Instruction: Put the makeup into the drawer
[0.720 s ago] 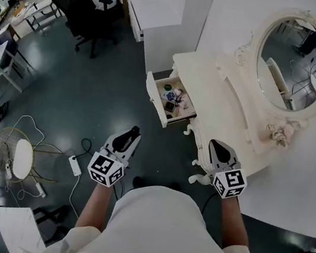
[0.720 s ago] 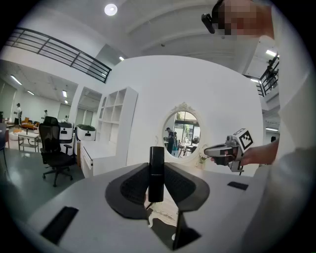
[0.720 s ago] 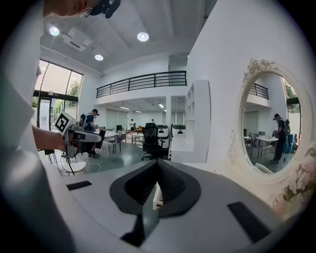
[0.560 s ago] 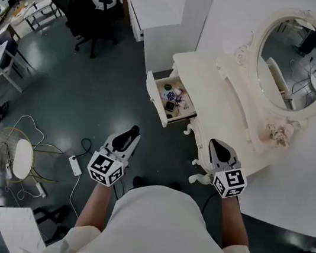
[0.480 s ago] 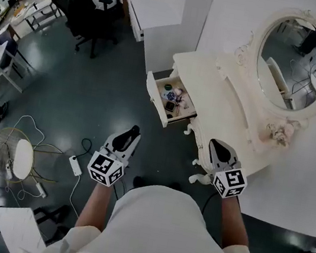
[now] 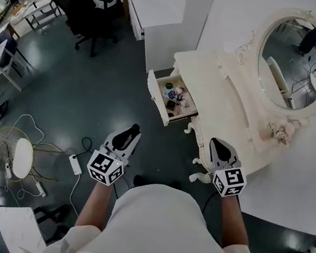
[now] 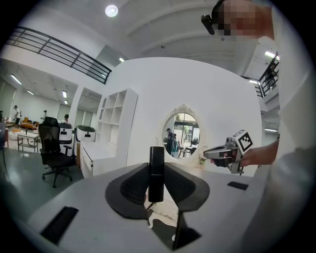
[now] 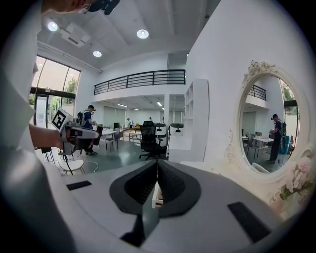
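Observation:
A slim black makeup stick (image 7: 156, 174) stands upright between the jaws of my left gripper (image 7: 157, 165), which is shut on it. In the head view this left gripper (image 6: 134, 130) hovers over the dark floor, in front of and below the open drawer (image 6: 157, 102). The drawer sticks out of the white dressing table (image 6: 213, 84) and holds several small makeup items (image 6: 172, 97). My right gripper (image 6: 215, 144) is level beside the table's front corner. Its jaws meet at the tips with nothing between them (image 8: 157, 165).
An oval mirror (image 6: 295, 59) and a small flower posy (image 6: 279, 132) stand on the table. On the floor are a black office chair (image 6: 85, 2), a wire-frame stool (image 6: 21, 157) and a power strip (image 6: 75, 165) with cable. A white cabinet (image 6: 159, 9) stands behind the table.

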